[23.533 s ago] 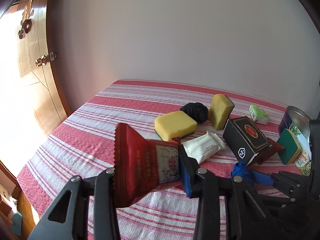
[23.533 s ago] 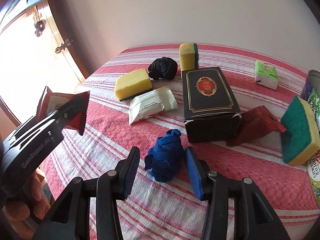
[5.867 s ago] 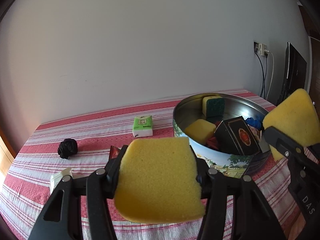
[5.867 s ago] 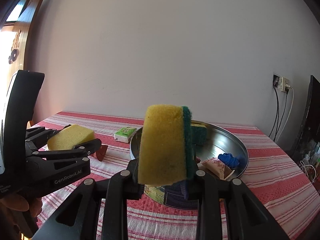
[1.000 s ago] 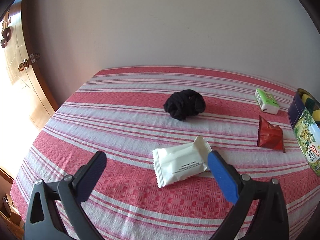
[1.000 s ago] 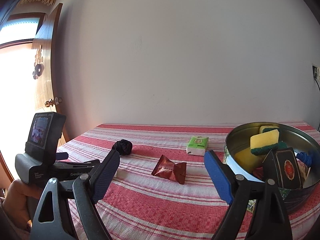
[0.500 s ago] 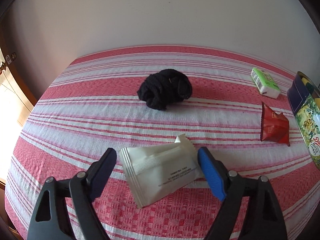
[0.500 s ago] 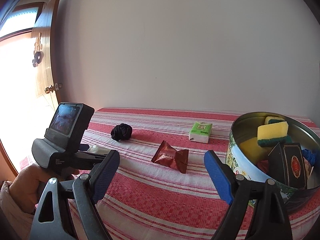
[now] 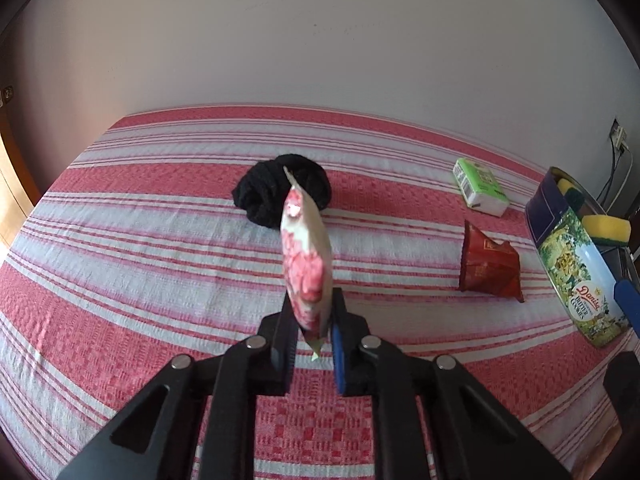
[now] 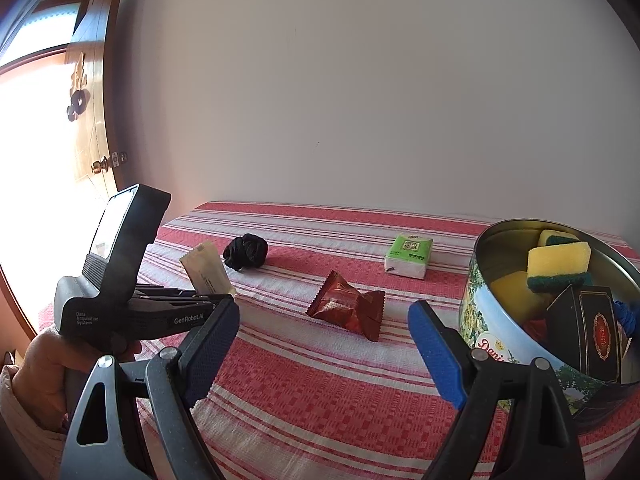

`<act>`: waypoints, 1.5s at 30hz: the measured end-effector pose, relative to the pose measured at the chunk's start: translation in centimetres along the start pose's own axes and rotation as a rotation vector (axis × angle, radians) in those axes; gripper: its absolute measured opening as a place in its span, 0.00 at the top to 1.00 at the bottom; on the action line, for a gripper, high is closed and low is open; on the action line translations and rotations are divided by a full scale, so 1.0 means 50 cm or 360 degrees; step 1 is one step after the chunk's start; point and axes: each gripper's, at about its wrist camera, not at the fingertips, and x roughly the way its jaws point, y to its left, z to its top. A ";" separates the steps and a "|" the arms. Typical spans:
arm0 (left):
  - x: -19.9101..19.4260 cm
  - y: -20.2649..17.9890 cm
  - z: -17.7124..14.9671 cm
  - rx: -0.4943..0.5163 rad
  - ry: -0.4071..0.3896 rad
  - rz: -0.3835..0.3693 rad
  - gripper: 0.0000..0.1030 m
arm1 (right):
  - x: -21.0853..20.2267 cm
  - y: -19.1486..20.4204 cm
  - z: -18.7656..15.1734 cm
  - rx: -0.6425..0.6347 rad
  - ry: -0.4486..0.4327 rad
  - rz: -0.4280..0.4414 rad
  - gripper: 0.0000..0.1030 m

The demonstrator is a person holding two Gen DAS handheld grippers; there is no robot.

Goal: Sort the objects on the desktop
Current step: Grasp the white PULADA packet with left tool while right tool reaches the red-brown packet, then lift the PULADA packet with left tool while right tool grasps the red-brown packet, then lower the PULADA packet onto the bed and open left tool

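Note:
My left gripper (image 9: 310,326) is shut on the white snack packet (image 9: 306,256), which stands on edge above the striped cloth; the packet (image 10: 207,270) also shows in the right wrist view, sticking up from the left gripper (image 10: 224,298). My right gripper (image 10: 320,344) is open and holds nothing, with the red snack packet (image 10: 348,306) lying on the cloth beyond its fingers. A black cloth bundle (image 9: 282,190) lies behind the white packet. A green tissue pack (image 10: 409,255) sits further back. The round cookie tin (image 10: 486,312) at the right holds sponges, a dark box and a blue cloth.
The red and white striped cloth (image 9: 120,260) covers the whole table, which meets a pale wall at the back. A wooden door (image 10: 94,120) stands at the far left. A person's hand (image 10: 52,356) holds the left gripper. A wall socket with cables (image 9: 618,136) is at the right.
The left gripper closed on the white packet, which lay flat on the cloth before and now stands on edge, lifted between the pads. The right gripper stayed open and tilted slightly.

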 end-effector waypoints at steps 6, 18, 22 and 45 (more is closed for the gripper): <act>0.007 -0.003 0.044 -0.0058 -0.0143 0.0057 0.88 | 0.056 0.002 0.040 -0.0140 0.0120 0.0127 0.14; 0.028 0.035 0.056 -0.0224 -0.0140 -0.0037 0.88 | 0.240 0.000 0.034 -0.0462 0.0550 0.0090 0.25; 0.024 0.034 0.052 -0.0238 -0.0156 -0.0049 0.88 | 0.244 0.000 0.033 -0.0521 0.0554 0.0008 0.51; -0.056 -0.027 0.020 -0.0104 -0.0344 0.0084 0.88 | 0.012 -0.044 0.054 0.0036 -0.0007 0.0093 0.74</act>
